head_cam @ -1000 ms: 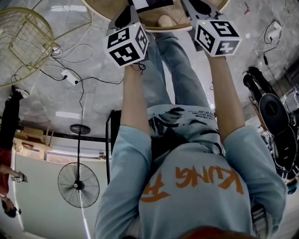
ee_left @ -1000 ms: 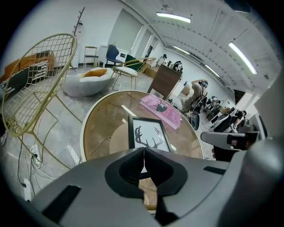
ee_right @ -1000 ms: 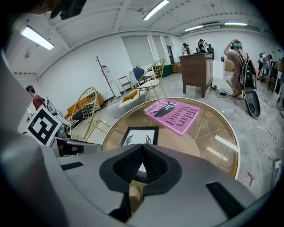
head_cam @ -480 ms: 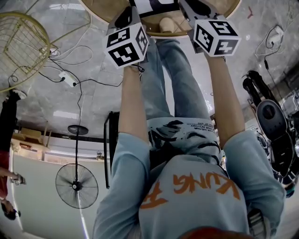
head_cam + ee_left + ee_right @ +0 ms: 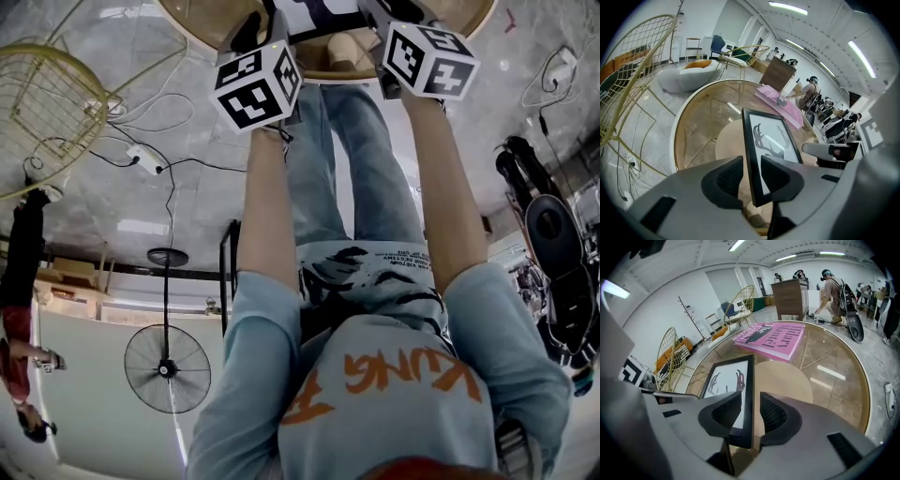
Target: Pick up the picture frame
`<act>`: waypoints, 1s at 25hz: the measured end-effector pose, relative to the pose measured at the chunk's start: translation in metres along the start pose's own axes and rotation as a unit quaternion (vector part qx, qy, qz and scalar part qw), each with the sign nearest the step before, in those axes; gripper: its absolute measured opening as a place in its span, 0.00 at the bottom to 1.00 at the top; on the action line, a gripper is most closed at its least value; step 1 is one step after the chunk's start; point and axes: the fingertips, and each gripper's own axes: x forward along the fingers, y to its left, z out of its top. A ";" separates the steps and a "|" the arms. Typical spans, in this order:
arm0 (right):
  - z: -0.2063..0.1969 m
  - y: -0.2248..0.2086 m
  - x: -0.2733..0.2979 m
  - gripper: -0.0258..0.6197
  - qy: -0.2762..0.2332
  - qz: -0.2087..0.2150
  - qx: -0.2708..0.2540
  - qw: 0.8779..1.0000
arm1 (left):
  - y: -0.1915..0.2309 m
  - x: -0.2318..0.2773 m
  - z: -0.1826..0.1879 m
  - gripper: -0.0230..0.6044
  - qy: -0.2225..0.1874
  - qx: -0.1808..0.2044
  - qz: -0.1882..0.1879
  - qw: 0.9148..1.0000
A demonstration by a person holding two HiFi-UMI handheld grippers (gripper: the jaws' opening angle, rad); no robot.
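Observation:
The picture frame (image 5: 765, 149), black-edged with an antler print, stands upright on the round glass table (image 5: 693, 126). Its left side edge sits between the jaws of my left gripper (image 5: 752, 171), and its right side edge (image 5: 740, 380) between those of my right gripper (image 5: 751, 411). Both pairs of jaws have just been opening. On each gripper a gap shows between the outer pad and the frame, so neither grips it. In the head view both marker cubes (image 5: 255, 84) (image 5: 429, 61) sit at the table's near rim, with the frame (image 5: 309, 14) between them at the top edge.
A pink book (image 5: 773, 339) lies on the table beyond the frame. A gold wire chair (image 5: 47, 103) stands at the left, with cables (image 5: 141, 155) on the floor beside it. A standing fan (image 5: 167, 367) is behind me. A person (image 5: 832, 287) stands by a wooden cabinet (image 5: 790, 298).
In the head view both marker cubes have shifted a little toward the table, the right one further. More of the table and the frame shows at the top edge.

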 end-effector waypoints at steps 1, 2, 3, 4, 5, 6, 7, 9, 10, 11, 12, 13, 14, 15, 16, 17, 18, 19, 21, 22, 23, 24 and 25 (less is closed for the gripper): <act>-0.001 0.000 0.004 0.23 0.006 0.001 -0.008 1.000 | -0.001 0.003 0.001 0.24 0.004 0.003 -0.003 1.000; -0.002 0.001 0.008 0.23 0.012 0.004 -0.017 1.000 | -0.002 0.007 0.003 0.24 0.007 0.005 -0.005 1.000; -0.003 0.002 0.012 0.24 0.017 0.006 -0.024 1.000 | -0.002 0.010 0.005 0.24 0.010 0.008 -0.006 1.000; -0.003 0.002 0.015 0.24 0.022 0.007 -0.029 0.999 | -0.003 0.013 0.006 0.24 0.013 0.011 -0.008 1.000; -0.004 0.002 0.018 0.24 0.027 0.007 -0.031 0.999 | -0.003 0.015 0.007 0.24 0.016 0.012 -0.009 1.000; -0.005 0.002 0.022 0.24 0.031 0.007 -0.034 0.999 | -0.003 0.018 0.008 0.24 0.019 0.014 -0.010 1.000; -0.005 0.001 0.025 0.24 0.034 0.007 -0.035 0.999 | -0.003 0.020 0.009 0.24 0.021 0.015 -0.010 1.000; -0.002 0.000 0.030 0.24 0.034 0.008 -0.034 0.999 | -0.003 0.024 0.012 0.24 0.024 0.018 -0.011 0.999; 0.000 0.000 0.032 0.24 0.033 0.008 -0.033 0.999 | -0.002 0.025 0.013 0.24 0.025 0.018 -0.011 0.999; 0.002 0.000 0.035 0.24 0.033 0.008 -0.034 0.999 | 0.000 0.025 0.013 0.24 0.026 0.017 -0.011 0.999; 0.003 0.001 0.037 0.24 0.034 0.009 -0.036 0.999 | 0.001 0.026 0.013 0.24 0.026 0.016 -0.010 0.999; 0.003 0.003 0.039 0.23 0.036 0.011 -0.038 0.999 | 0.002 0.026 0.013 0.24 0.027 0.015 -0.010 0.999; 0.003 0.004 0.040 0.23 0.039 0.012 -0.039 0.998 | 0.002 0.026 0.012 0.24 0.028 0.013 -0.010 0.999; 0.003 0.005 0.040 0.21 0.041 0.014 -0.039 0.998 | 0.001 0.026 0.013 0.23 0.029 0.007 -0.010 1.000; 0.003 0.005 0.039 0.19 0.042 0.015 -0.037 0.998 | 0.001 0.026 0.013 0.23 0.029 -0.001 -0.010 1.000; 0.003 0.005 0.039 0.18 0.041 0.016 -0.033 0.998 | 0.001 0.025 0.014 0.23 0.028 -0.009 -0.009 1.000; 0.004 0.005 0.038 0.18 0.039 0.016 -0.030 0.999 | 0.001 0.025 0.014 0.22 0.027 -0.014 -0.007 1.000; 0.004 0.005 0.037 0.18 0.039 0.016 -0.027 0.999 | 0.001 0.025 0.014 0.22 0.026 -0.016 -0.004 1.000; 0.003 0.004 0.038 0.18 0.043 0.019 -0.027 0.999 | 0.000 0.025 0.014 0.22 0.021 -0.012 0.004 1.000; 0.004 0.004 0.037 0.18 0.043 0.017 -0.028 0.999 | 0.000 0.025 0.014 0.22 0.018 -0.011 0.008 1.000; 0.006 0.004 0.036 0.18 0.043 0.015 -0.030 0.999 | 0.000 0.025 0.014 0.22 0.014 -0.011 0.013 1.000; 0.008 0.004 0.035 0.18 0.042 0.015 -0.029 0.999 | -0.001 0.024 0.014 0.22 0.011 -0.014 0.017 1.000; 0.008 0.004 0.034 0.17 0.041 0.017 -0.027 0.999 | -0.001 0.024 0.013 0.22 0.009 -0.019 0.019 1.000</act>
